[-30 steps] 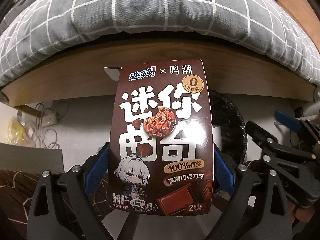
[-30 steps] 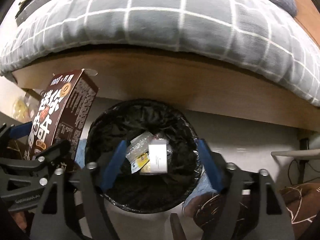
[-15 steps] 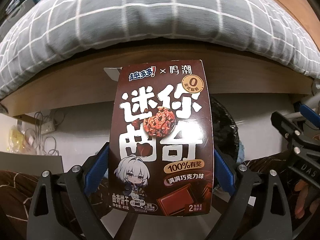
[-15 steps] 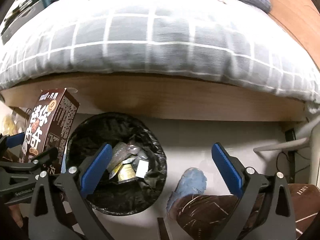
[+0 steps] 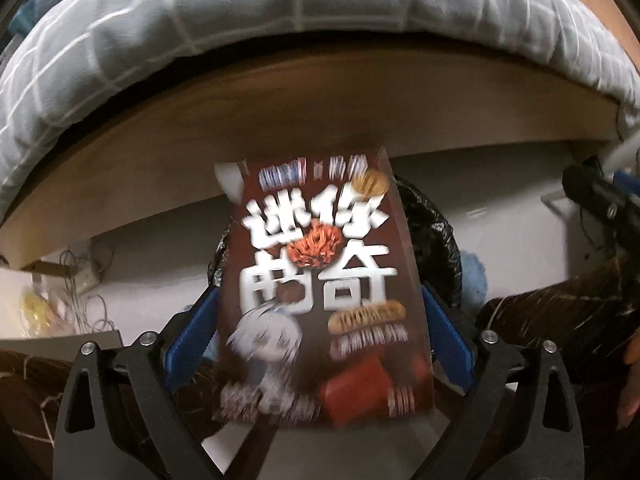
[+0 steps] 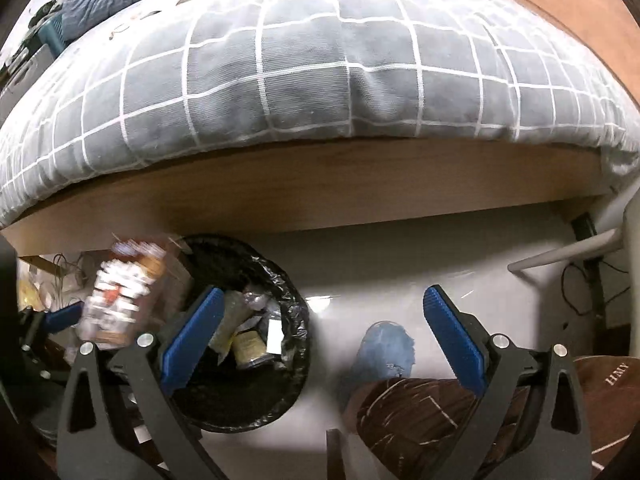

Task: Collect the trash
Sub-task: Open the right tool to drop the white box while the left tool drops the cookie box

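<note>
Standing between the blue ribbed pads of the left gripper (image 5: 320, 324), a flat brown cardboard biscuit box (image 5: 326, 292) with glossy white lettering shows blurred; the jaws are opening, nearly at full spread, and a thin gap shows at each pad, so nothing grips it. Right behind and below the box sits a round bin (image 6: 244, 336) lined with a crinkled, shiny black plastic bag, holding crumpled wrappers and a small white slip. From the right wrist view the box appears as a smear at the bin's left rim. The right gripper (image 6: 320, 338) stands wide apart and bare over smooth pale floor, its left pad overlapping the bin. A fuzzy blue slipper (image 6: 386, 350) and a brown patterned trouser leg (image 6: 420, 412) lie beneath it. Beyond, a wooden bed frame (image 6: 320, 188) carries a soft grey checked quilt (image 6: 320, 72).
</note>
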Tool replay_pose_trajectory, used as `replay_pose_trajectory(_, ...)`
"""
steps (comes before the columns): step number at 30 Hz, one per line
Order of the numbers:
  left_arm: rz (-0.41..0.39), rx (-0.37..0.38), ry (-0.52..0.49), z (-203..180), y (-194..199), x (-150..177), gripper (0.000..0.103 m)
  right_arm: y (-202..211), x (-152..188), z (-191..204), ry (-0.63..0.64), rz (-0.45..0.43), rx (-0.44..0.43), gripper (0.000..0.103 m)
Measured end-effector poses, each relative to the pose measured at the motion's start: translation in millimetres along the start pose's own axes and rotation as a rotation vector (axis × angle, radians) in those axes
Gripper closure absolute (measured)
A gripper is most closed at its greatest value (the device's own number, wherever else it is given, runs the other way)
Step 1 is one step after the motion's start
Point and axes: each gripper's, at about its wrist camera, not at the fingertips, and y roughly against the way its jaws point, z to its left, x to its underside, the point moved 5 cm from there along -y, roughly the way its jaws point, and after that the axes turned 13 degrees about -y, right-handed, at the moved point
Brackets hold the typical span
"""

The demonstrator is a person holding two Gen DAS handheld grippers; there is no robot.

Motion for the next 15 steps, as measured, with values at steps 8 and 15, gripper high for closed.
replay_pose_trajectory(8,-0.019,0.049,0.069,11,-5,6,0.006,-3,3,15,0.032,-0.002,-0.006,0.007)
replay_pose_trajectory(15,-0.03,0.022,0.073,-1,6,-3,0.006,0,2,13,0.032,-0.005,0.002,0.007)
